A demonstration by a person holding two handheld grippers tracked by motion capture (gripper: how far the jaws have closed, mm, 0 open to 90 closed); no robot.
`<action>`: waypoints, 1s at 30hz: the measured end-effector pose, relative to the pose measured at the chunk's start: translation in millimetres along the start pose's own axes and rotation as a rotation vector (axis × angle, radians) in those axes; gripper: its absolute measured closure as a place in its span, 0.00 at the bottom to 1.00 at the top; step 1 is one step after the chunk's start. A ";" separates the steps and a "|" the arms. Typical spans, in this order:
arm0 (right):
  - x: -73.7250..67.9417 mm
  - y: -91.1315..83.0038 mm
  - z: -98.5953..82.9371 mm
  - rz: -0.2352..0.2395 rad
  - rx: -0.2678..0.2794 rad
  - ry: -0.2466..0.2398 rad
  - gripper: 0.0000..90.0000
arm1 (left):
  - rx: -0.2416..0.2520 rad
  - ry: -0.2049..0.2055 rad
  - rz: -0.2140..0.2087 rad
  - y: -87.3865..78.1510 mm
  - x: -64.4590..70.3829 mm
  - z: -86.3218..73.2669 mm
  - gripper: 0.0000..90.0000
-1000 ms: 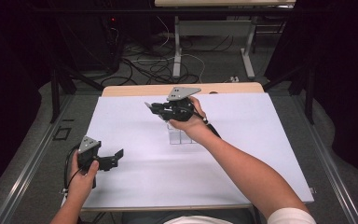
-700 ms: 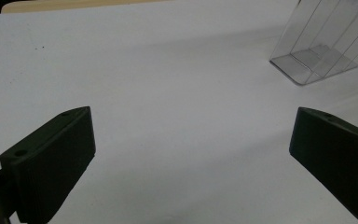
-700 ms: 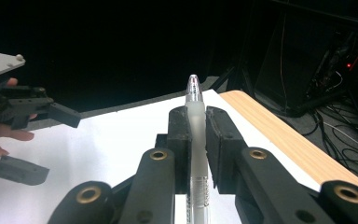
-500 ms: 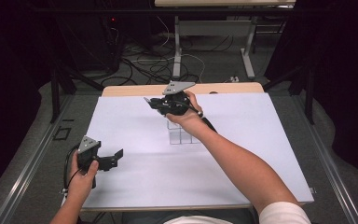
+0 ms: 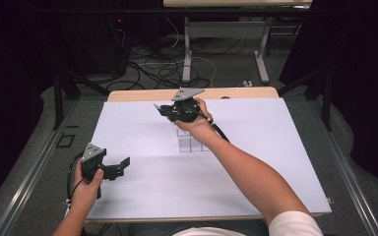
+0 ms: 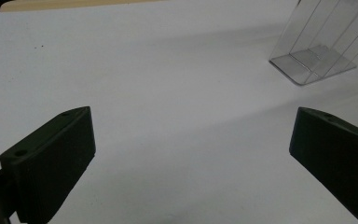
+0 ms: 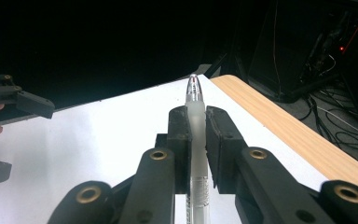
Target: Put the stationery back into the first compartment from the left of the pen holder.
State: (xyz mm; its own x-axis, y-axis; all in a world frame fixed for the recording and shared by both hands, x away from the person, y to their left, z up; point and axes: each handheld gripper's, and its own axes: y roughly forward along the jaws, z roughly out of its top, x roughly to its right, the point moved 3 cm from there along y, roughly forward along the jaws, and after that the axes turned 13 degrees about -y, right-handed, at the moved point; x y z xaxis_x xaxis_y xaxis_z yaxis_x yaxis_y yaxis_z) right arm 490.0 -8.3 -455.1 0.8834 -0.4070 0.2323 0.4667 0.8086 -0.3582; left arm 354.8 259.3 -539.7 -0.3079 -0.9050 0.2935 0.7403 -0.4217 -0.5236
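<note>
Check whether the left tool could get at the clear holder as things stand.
Probably yes: the left tool is open, and bare white tabletop lies between it and the clear holder; the right tool, clamping a pen, hovers above it.

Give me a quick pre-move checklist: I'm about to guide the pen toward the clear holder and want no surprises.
1. Pen clamped between the right gripper fingers: ok, held lengthwise, tip protruding.
2. Clear holder standing upright on the white sheet: ok.
3. Holder empty: ok in the left gripper view.
4. Left gripper clear of the holder: ok, open over bare sheet, holding nothing.
5. Right gripper above the holder: cannot tell; the high view shows it at the far side, with the height unclear.
6. Pen tip pointing down: not ok, pointing outward.
</note>
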 end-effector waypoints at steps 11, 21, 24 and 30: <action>1.1 -1.0 -6.8 -0.013 -0.007 0.015 0.90 | -0.005 0.006 0.000 0.3 0.4 -0.2 0.00; 1.5 -4.3 -19.6 -0.016 -0.010 0.044 0.90 | -0.012 0.007 -0.002 0.6 0.9 -0.6 0.00; 1.2 -4.2 -20.6 -0.025 0.007 0.048 0.90 | -0.011 0.004 -0.002 0.6 0.8 -0.6 0.00; 2.0 -7.4 -22.0 -0.024 -0.005 0.049 0.90 | -0.012 0.002 -0.003 0.8 0.8 -0.7 0.00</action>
State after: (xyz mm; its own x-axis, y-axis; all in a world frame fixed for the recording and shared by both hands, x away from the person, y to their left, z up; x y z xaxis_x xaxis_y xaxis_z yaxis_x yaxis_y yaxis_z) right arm 489.3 -24.5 -471.9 0.8728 -0.4467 0.1966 0.4881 0.7963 -0.3573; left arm 354.7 258.2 -540.4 -0.3111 -0.9040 0.2934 0.7322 -0.4248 -0.5324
